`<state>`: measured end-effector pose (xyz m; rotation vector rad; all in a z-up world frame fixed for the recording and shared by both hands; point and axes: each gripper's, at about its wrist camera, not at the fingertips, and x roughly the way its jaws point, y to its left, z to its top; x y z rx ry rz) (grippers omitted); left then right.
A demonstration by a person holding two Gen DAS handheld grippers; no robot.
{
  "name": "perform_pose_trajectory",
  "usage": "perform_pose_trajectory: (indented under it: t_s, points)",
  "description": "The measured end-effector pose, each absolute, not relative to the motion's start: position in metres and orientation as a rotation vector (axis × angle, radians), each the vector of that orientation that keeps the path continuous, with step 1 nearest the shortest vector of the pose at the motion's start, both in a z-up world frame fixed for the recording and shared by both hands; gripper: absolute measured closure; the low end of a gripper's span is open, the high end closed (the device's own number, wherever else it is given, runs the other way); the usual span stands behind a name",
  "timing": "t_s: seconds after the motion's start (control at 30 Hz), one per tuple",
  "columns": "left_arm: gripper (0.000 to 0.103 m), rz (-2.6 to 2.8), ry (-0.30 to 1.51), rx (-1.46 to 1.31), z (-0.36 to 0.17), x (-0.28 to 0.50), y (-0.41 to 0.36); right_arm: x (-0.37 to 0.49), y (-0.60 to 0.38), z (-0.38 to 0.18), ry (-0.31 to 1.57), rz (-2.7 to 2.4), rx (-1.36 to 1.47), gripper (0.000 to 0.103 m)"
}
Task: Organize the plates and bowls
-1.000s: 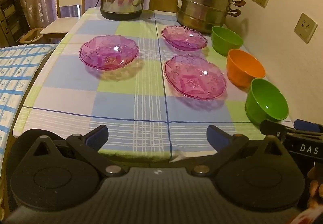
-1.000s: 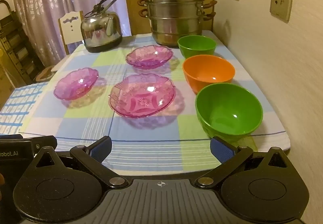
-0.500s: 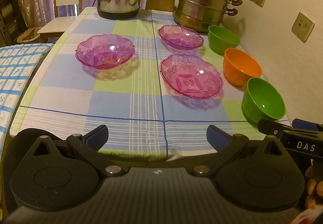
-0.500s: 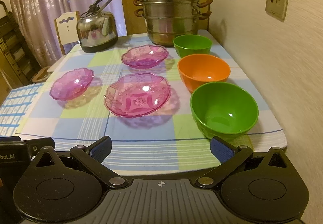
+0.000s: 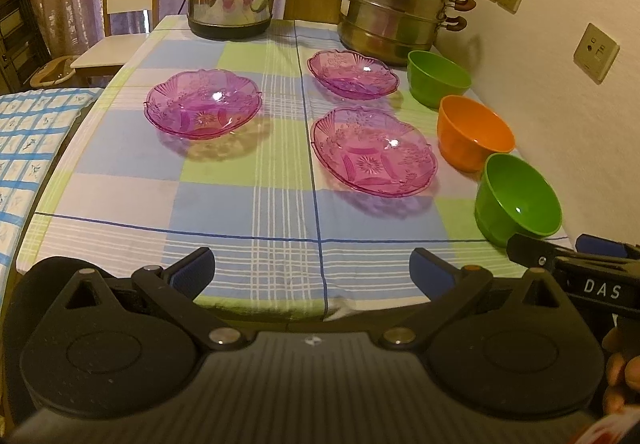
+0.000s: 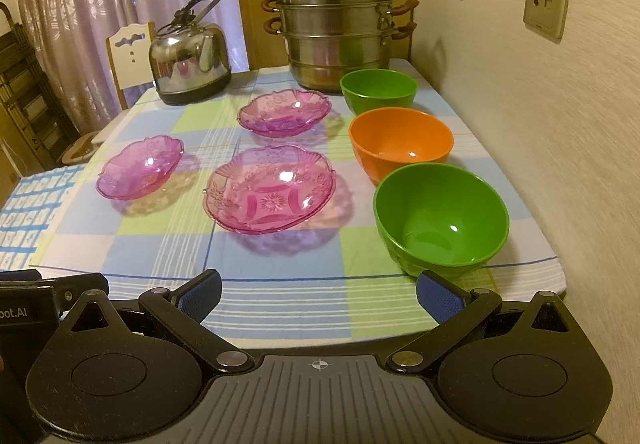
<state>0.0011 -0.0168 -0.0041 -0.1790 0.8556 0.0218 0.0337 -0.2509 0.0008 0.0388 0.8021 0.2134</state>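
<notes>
While both tools hang low at the near edge of the desk (image 5: 248,252), level and pointing forward across it, neither touches any dish. Left tool (image 5: 312,274): its blue ribbed pads are spread wide with nothing between them. Right tool (image 6: 318,294): spread just as wide and empty; in the left wrist view its black body juts in from the right, with what seem to be fingertips (image 5: 620,368) of the person's hand below it, though that corner is too cramped to be sure.

Ahead of the left tool lie three purple plates of clear, pressed-pattern plastic or glass with scalloped rims: the left plate (image 5: 203,104), the near plate (image 5: 374,152) and the far plate (image 5: 353,73), all apart from one another. Ahead of the right tool and slightly to its right, three smooth, glossy round bowls stand in a row by the wall: the near green bowl (image 6: 440,218) closest, then the orange bowl (image 6: 400,142), then the far green bowl (image 6: 378,89). A checked cloth covers the desk. Beyond the dishes stand a shiny steel kettle (image 6: 190,52) and a stacked steel steamer pot (image 6: 336,28).
</notes>
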Motion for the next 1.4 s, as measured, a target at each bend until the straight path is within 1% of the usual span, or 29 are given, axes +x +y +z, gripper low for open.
perform_pose_trajectory:
  t_s: [1.4]
  points:
    - [0.000,0.023,0.855,-0.179,-0.0045,0.0011,-0.0186,0.0342,-0.2505,0.0020,0.801,0.216,0.043,0.000]
